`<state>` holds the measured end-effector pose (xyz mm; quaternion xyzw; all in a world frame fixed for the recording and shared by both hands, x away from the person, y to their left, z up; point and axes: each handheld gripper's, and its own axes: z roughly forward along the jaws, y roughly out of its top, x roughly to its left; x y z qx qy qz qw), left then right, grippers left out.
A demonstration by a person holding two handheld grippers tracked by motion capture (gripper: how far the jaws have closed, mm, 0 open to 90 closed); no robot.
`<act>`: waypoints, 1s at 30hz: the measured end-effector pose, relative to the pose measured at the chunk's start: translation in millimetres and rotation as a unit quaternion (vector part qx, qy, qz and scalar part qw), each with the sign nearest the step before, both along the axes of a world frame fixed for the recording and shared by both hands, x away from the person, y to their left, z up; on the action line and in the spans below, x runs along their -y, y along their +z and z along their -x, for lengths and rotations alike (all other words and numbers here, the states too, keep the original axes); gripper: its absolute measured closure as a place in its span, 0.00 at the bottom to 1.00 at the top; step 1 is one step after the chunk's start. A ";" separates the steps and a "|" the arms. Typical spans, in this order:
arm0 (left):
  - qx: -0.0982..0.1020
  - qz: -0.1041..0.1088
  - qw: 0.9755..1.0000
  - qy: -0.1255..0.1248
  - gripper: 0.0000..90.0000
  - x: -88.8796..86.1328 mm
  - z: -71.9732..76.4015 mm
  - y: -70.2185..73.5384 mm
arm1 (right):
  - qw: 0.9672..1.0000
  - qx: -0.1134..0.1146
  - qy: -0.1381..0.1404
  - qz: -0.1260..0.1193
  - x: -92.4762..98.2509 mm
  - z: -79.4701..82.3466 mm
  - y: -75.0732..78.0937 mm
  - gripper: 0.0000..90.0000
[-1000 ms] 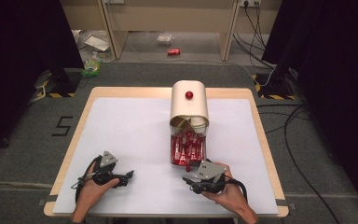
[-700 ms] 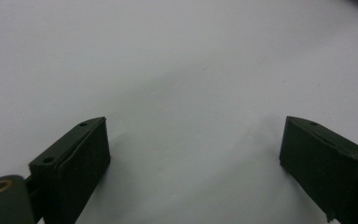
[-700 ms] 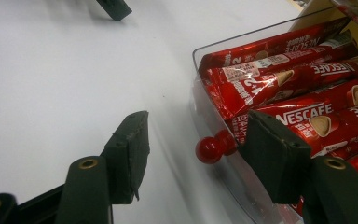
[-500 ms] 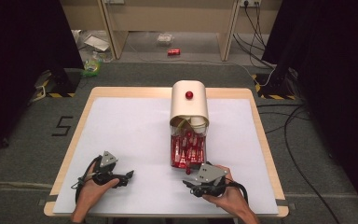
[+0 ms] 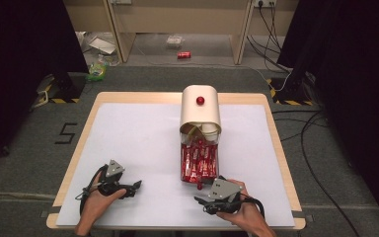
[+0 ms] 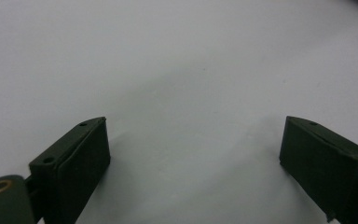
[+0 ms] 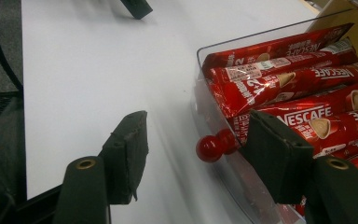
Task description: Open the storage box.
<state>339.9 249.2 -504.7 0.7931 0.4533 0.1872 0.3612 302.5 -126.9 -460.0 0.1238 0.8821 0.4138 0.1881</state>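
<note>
A cream box (image 5: 200,111) with a red knob (image 5: 200,100) on top stands at the table's middle. Its clear drawer (image 5: 200,160) is pulled out toward me, packed with red Nescafé sachets (image 7: 284,79). The drawer's small red knob (image 7: 209,148) sits between the jaws of my right gripper (image 7: 196,126), which is open and does not touch it. In the high view that right gripper (image 5: 201,197) lies just in front of the drawer's knob (image 5: 198,186). My left gripper (image 5: 134,188) rests at the front left, open over bare white surface (image 6: 193,140).
A white mat (image 5: 143,143) covers the wooden table (image 5: 276,143). The other gripper's jaw tip (image 7: 137,7) shows far off in the right gripper view. Cables (image 5: 316,148) and small litter (image 5: 183,55) lie on the floor beyond the table.
My right gripper has drawn back a little toward the front edge, and the drawer's front end sits slightly farther out. The left gripper has stayed put.
</note>
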 end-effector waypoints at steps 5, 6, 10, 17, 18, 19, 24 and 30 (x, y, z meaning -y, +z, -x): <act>0.000 0.000 1.000 0.000 0.09 0.0 0.0 0.0 | 1.000 -0.001 0.003 0.000 0.7 3.1 0.3 0.44; 0.000 0.000 1.000 0.000 0.09 0.0 0.0 0.0 | 1.000 -0.003 0.002 0.000 0.9 3.9 0.4 0.44; 0.000 0.000 1.000 0.000 0.09 0.0 0.0 0.0 | 1.000 -0.005 0.001 -0.002 1.5 5.4 0.3 0.44; 0.000 0.000 1.000 0.000 0.09 -0.1 -0.1 0.1 | 1.000 -0.008 0.001 -0.004 1.3 4.9 0.8 0.43; 0.000 -0.001 1.000 0.000 0.09 -0.1 -0.1 0.1 | 1.000 -0.012 0.001 -0.008 1.4 4.5 0.5 0.42; 0.000 0.000 1.000 0.000 0.08 -0.1 -0.1 0.1 | 1.000 -0.015 -0.001 -0.011 1.8 4.2 0.2 0.42; -0.001 0.000 1.000 0.000 0.09 -0.2 -0.1 0.1 | 0.999 -0.035 -0.010 -0.030 3.5 1.1 4.4 0.42; 0.000 0.000 1.000 0.000 0.09 -0.1 -0.1 0.1 | 0.995 -0.042 -0.051 -0.079 8.7 -4.7 12.7 0.45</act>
